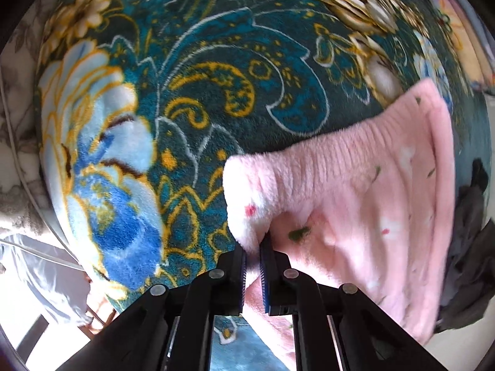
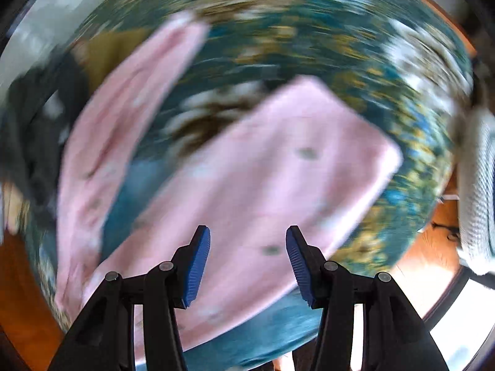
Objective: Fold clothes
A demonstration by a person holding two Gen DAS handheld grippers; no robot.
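Observation:
A pink fleece garment (image 1: 355, 191) with small flower prints lies on a teal floral blanket (image 1: 191, 86). My left gripper (image 1: 253, 249) is shut on the garment's near corner, by its ribbed waistband, and lifts it a little. In the blurred right wrist view the same pink garment (image 2: 266, 179) spreads over the blanket (image 2: 355, 61), with one long part reaching to the upper left. My right gripper (image 2: 247, 247) is open and empty, hovering just above the pink cloth.
Dark grey clothes (image 1: 467, 253) lie at the blanket's right side. Folded pastel cloth (image 1: 458, 34) is stacked at the far right. A grey floral cushion (image 1: 18, 142) sits to the left. A white knitted item (image 2: 476, 191) and an orange wooden floor (image 2: 433, 256) show at the right.

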